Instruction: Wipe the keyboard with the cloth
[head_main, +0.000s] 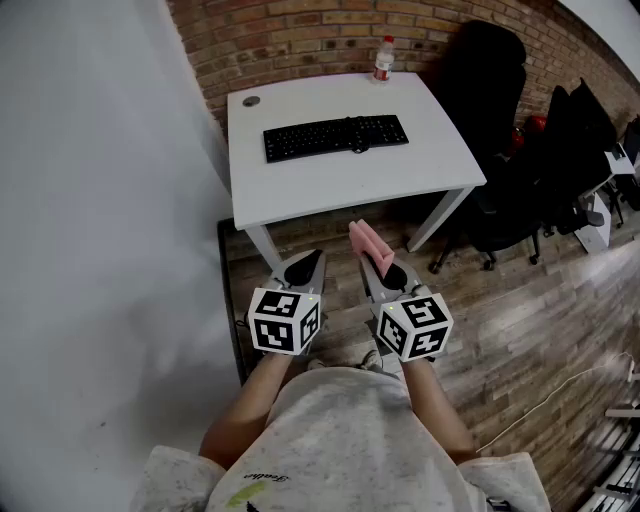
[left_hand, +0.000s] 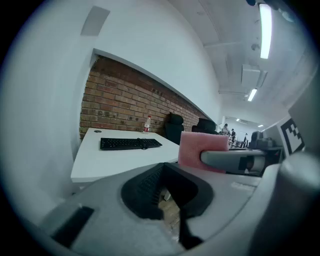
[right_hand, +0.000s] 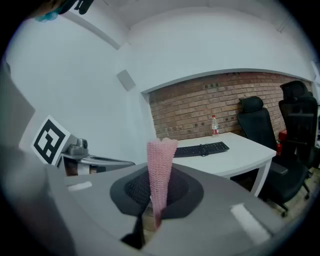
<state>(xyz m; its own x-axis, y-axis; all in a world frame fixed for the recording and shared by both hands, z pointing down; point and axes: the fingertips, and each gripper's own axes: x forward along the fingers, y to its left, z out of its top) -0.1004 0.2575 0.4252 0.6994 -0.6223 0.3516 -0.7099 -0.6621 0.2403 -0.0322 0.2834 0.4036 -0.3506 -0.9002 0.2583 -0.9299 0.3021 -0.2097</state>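
Keyboard (head_main: 335, 137) lies at 12 o'clock on desk (head_main: 300, 190), well apart from both grippers. Right gripper (head_main: 385, 275) jaws clamp pink cloth (head_main: 364, 240); left gripper (head_main: 303, 268) jaws together, empty. Advance, then lay cloth flat across keys.

Pink knitted cloth (right_hand: 160, 170), matt white table (head_main: 300, 190) (smooth), rough brick wall (head_main: 300, 40), wood-plank floor (head_main: 530, 310)

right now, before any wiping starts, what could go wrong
The pink cloth stands pinched only at its lower end by the right gripper; it may slip out under wiping pressure. The plastic bottle stands upright near the far edge of the table behind the keyboard; a long stroke could knock it over.
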